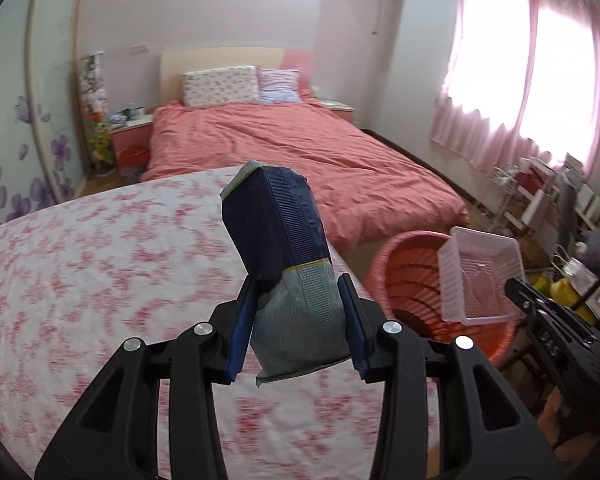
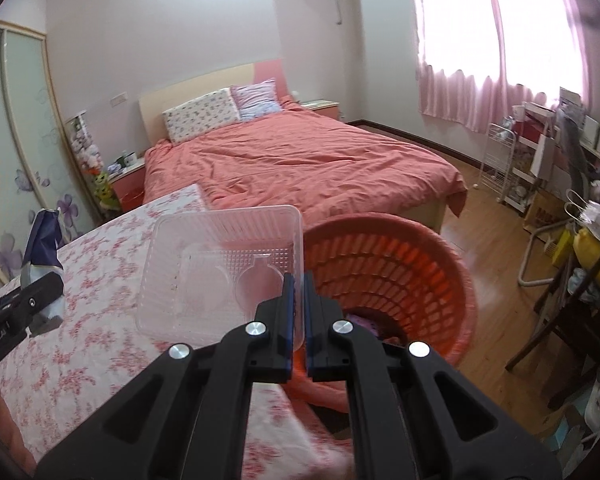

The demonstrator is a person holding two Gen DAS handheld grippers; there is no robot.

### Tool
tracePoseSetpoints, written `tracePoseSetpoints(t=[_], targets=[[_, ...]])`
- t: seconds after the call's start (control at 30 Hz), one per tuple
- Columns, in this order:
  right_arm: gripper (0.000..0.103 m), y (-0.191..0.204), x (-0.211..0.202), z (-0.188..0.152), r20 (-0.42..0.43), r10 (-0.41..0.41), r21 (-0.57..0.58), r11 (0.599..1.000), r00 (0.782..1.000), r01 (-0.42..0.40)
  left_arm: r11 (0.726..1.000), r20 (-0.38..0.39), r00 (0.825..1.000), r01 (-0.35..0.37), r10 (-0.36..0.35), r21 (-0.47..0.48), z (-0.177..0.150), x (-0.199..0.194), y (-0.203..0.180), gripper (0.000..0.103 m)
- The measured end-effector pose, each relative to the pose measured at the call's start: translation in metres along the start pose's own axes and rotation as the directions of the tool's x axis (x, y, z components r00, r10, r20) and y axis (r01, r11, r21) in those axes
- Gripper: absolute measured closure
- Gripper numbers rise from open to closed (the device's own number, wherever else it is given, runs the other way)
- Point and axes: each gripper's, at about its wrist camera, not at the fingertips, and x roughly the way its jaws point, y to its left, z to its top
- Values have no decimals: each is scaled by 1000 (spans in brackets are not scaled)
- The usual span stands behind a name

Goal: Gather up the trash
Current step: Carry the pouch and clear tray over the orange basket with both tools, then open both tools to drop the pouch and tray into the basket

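My left gripper (image 1: 298, 300) is shut on a dark blue and pale green snack bag (image 1: 284, 248) and holds it upright above the flowered table (image 1: 80, 272). The bag also shows at the left of the right wrist view (image 2: 44, 248). My right gripper (image 2: 298, 292) is shut on the rim of a clear plastic tray (image 2: 220, 268) and holds it over the table edge, beside the orange trash basket (image 2: 452, 272). In the left wrist view the tray (image 1: 480, 276) hangs over the basket (image 1: 404, 272).
A bed with a pink cover (image 2: 300, 160) stands beyond the table. Wood floor (image 2: 492, 232) lies right of the basket. A cluttered rack and desk (image 2: 548, 160) stand at the right under the pink curtains. A nightstand (image 1: 132, 136) is left of the bed.
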Motion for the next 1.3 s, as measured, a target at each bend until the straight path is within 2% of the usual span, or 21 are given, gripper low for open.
tracePoseSetpoints(t=[0.37, 0.57, 0.77, 1.2, 1.3], targets=[[98, -62, 20, -4, -12, -76, 85, 993, 997, 77, 985, -1, 988, 154, -154, 72, -3, 28, -66, 62], [98, -86, 34, -6, -21, -103, 115, 988, 994, 105, 976, -18, 983, 183, -182, 115, -8, 46, -92, 62], [98, -102, 45, -6, -26, -112, 139, 984, 993, 114, 972, -45, 979, 205, -201, 113, -12, 61, -104, 62], [98, -118, 60, -3, -30, -110, 179, 977, 994, 113, 961, -89, 968, 245, -235, 131, -19, 82, -127, 61], [92, -124, 68, 0, -44, -84, 208, 974, 996, 91, 961, -111, 967, 245, -231, 128, -20, 89, -130, 58]])
